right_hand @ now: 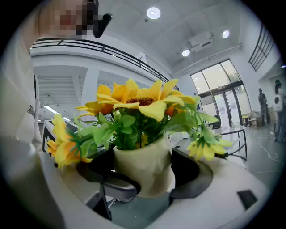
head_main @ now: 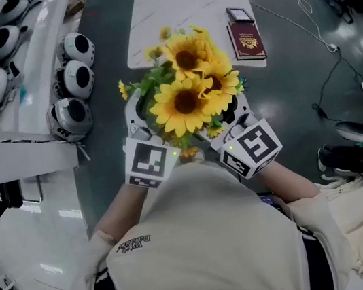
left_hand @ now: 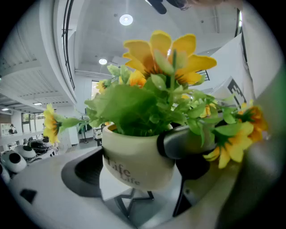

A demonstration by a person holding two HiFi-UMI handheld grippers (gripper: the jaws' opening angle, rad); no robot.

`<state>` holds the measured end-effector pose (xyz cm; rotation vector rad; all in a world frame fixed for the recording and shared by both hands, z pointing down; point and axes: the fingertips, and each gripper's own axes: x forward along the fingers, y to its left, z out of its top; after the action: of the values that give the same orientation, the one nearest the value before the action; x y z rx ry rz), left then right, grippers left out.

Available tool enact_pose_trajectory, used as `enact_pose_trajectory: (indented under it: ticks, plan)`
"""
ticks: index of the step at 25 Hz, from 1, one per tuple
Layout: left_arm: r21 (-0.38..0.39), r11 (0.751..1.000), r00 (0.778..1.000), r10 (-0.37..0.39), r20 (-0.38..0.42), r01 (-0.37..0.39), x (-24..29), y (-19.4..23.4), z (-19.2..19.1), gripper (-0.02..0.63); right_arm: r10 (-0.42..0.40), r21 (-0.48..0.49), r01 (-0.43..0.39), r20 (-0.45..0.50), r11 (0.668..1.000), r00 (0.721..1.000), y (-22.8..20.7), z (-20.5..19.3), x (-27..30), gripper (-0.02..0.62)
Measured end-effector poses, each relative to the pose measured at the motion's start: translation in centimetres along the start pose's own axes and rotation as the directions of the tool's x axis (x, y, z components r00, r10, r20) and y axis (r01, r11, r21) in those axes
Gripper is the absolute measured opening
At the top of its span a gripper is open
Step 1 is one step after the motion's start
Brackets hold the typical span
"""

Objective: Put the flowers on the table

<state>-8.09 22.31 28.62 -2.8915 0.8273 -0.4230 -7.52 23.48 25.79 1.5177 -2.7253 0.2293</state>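
Observation:
A cream pot (left_hand: 134, 159) printed "Life" holds a bunch of yellow sunflowers (head_main: 190, 91) with green leaves. It hangs in the air in front of the person's chest, short of the white table (head_main: 173, 11). My left gripper (left_hand: 138, 156) has its dark jaws spread wide around the pot, pressing its sides. My right gripper (right_hand: 145, 172) clasps the same pot (right_hand: 143, 167) from the other side, jaws equally wide. In the head view the blooms hide both sets of jaws; only the marker cubes (head_main: 148, 161) show below them.
On the table's right end lie a dark red book (head_main: 246, 39) and a small dark-framed card (head_main: 239, 14). White rounded robot heads (head_main: 77, 79) line a bench at the left. Cables (head_main: 318, 35) trail over the dark floor at the right.

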Motion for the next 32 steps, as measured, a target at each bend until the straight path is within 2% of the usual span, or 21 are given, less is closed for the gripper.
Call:
enact_pose_trajectory:
  ticks: [32]
  plan:
    - [-0.019,1.000,1.000,-0.001,-0.016,0.000,2.3,-2.4,0.3,0.483,0.008,0.031,-0.008,-0.013,1.000,1.000,-2.4,-0.6,-2.2,0.417]
